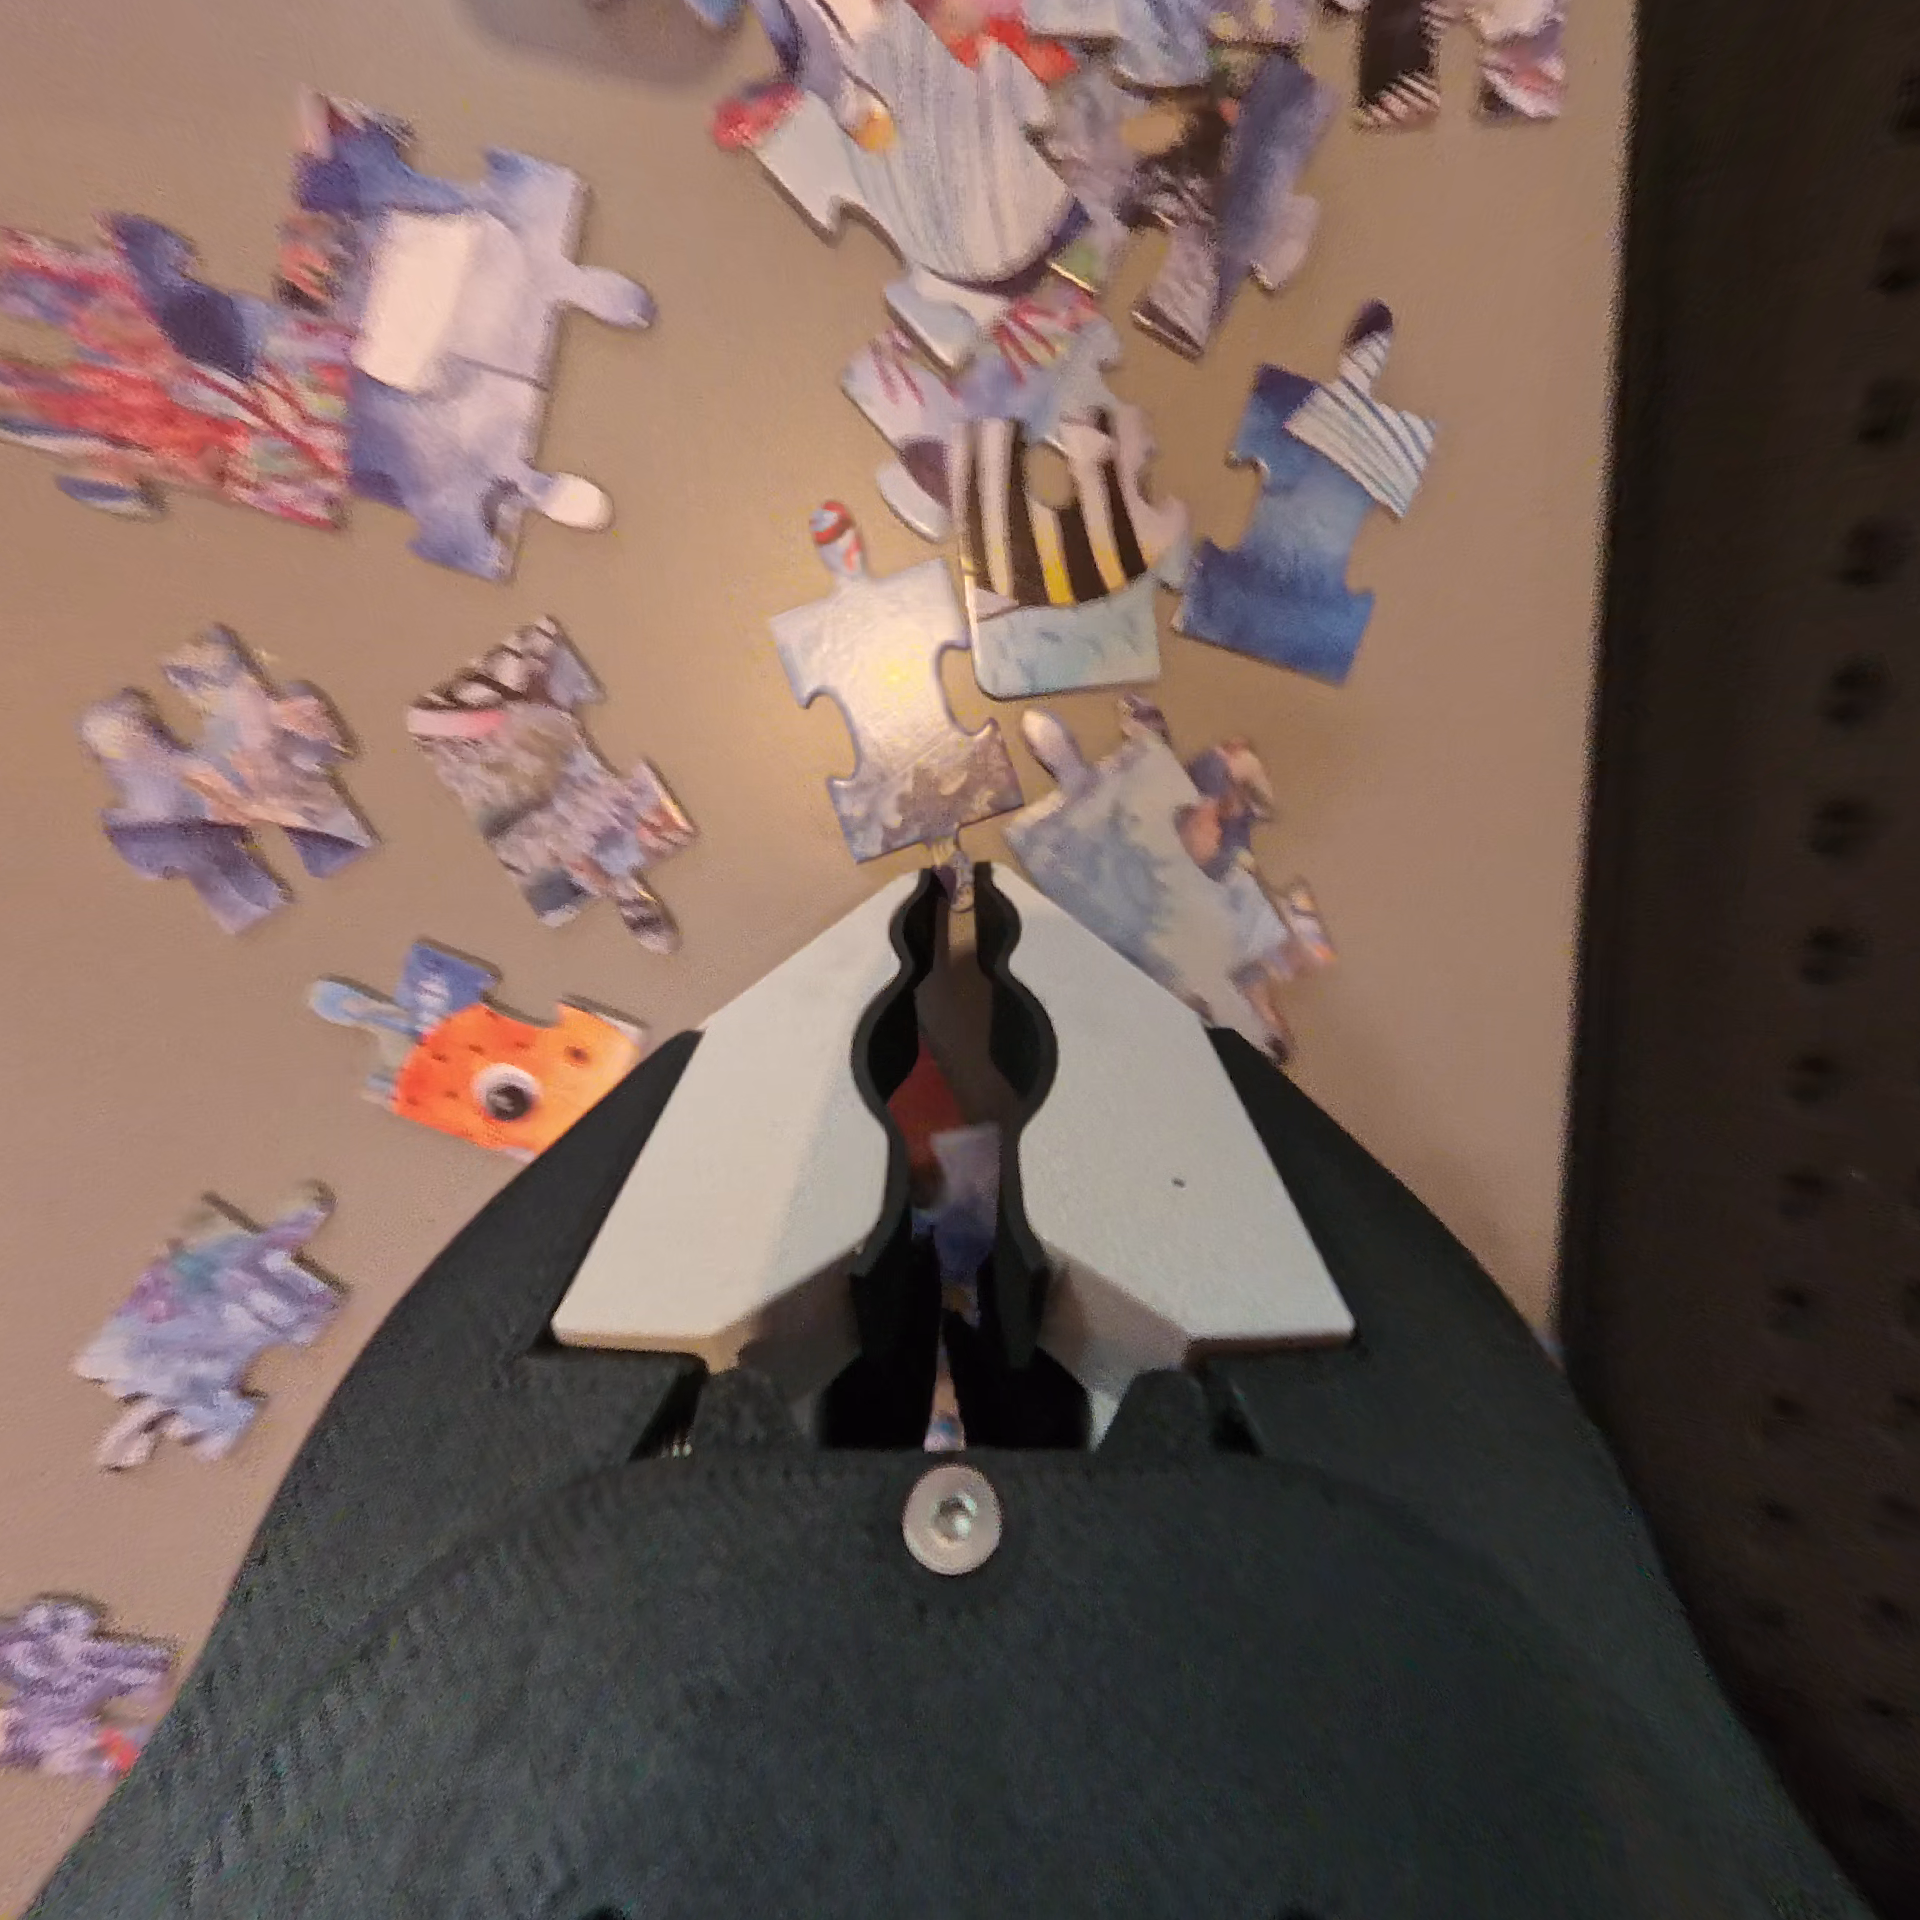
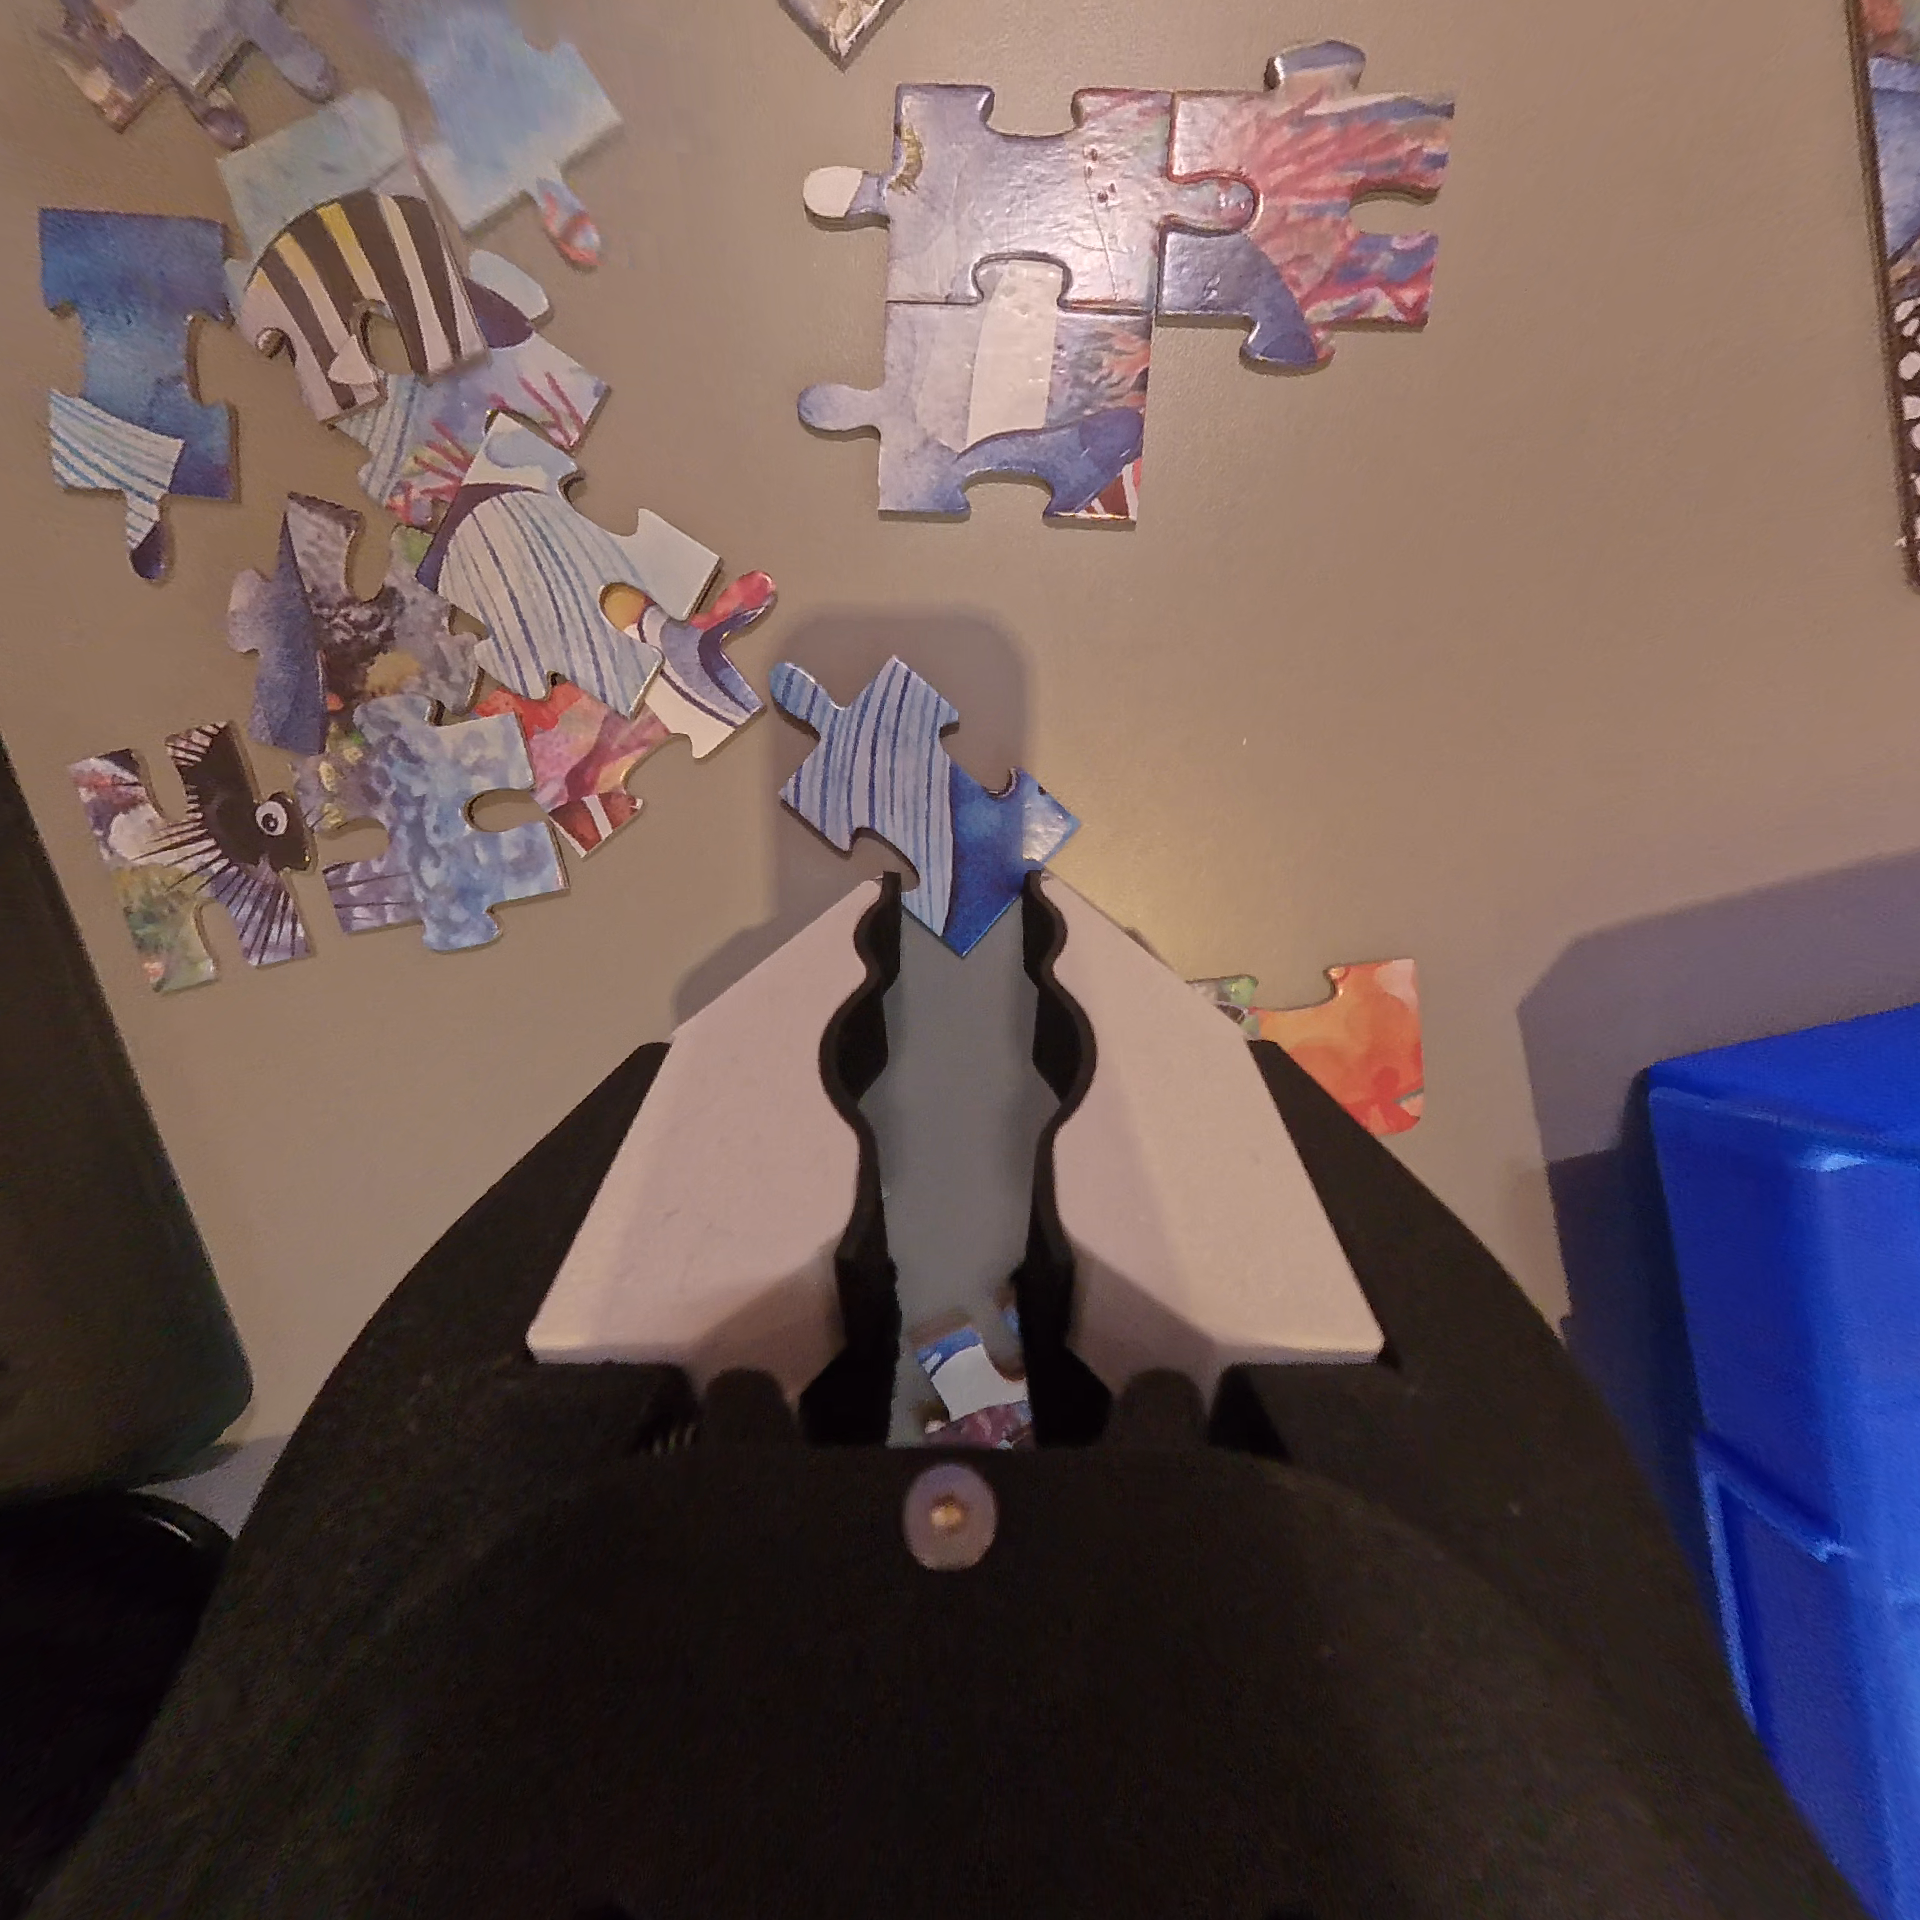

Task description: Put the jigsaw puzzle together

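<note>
A: Where's the striped piece (image 2: pixel 914 800)?
B: Pinched in the right gripper (image 2: pixel 961 883), above the table (image 2: pixel 1351 675). Joined pieces (image 2: pixel 1101 281) lie beyond; a blue box (image 2: pixel 1787 1351) stands right.
A: And the left gripper (image 1: pixel 951 878)?
B: Closed on a pale blue piece's (image 1: pixel 899 717) tab; loose pieces (image 1: pixel 1060 551) crowd around.

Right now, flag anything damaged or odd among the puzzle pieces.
In the joined cluster, one piece has a white patch where the print looks peeled off. A tab at its left edge is white too.
</note>
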Demonstrator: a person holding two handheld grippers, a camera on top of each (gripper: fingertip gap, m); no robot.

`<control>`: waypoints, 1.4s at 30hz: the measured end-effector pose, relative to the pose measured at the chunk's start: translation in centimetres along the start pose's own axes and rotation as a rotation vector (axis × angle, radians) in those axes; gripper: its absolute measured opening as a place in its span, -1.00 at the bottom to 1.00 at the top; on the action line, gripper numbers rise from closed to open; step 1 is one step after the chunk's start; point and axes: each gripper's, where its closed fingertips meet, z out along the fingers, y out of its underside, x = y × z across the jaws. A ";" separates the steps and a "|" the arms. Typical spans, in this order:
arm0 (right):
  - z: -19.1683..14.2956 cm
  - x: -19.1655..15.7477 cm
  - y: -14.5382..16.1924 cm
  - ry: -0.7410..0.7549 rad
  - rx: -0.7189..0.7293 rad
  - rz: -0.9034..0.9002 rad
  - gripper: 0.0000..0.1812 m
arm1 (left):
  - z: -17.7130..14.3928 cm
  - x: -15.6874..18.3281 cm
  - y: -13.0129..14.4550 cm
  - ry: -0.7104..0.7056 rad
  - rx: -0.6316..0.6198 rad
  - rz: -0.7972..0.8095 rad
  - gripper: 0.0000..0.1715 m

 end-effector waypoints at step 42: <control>0.1 -0.1 -0.1 -0.012 0.026 0.000 -0.77 | -3.2 0.2 6.2 -0.103 -0.022 -0.114 -0.64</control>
